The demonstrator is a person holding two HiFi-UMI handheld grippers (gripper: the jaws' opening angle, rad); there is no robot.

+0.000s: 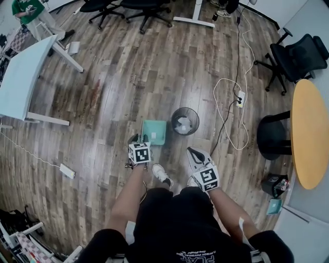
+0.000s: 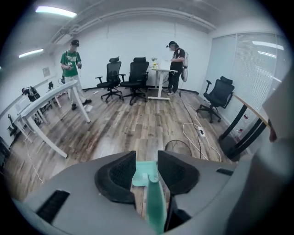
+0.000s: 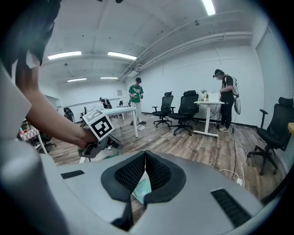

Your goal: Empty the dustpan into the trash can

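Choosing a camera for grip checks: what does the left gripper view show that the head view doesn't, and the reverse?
Only the left gripper view: the left gripper has its jaws apart, with the dustpan handle between them.
Only the head view: the right gripper, and white rubbish inside the trash can.
Both: the teal dustpan beside the trash can, the power strip and the person in green.

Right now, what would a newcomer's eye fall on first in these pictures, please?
A teal dustpan lies on the wood floor beside a black mesh trash can. Its handle runs between the parted jaws of the left gripper; a yellow round table fills the right edge.
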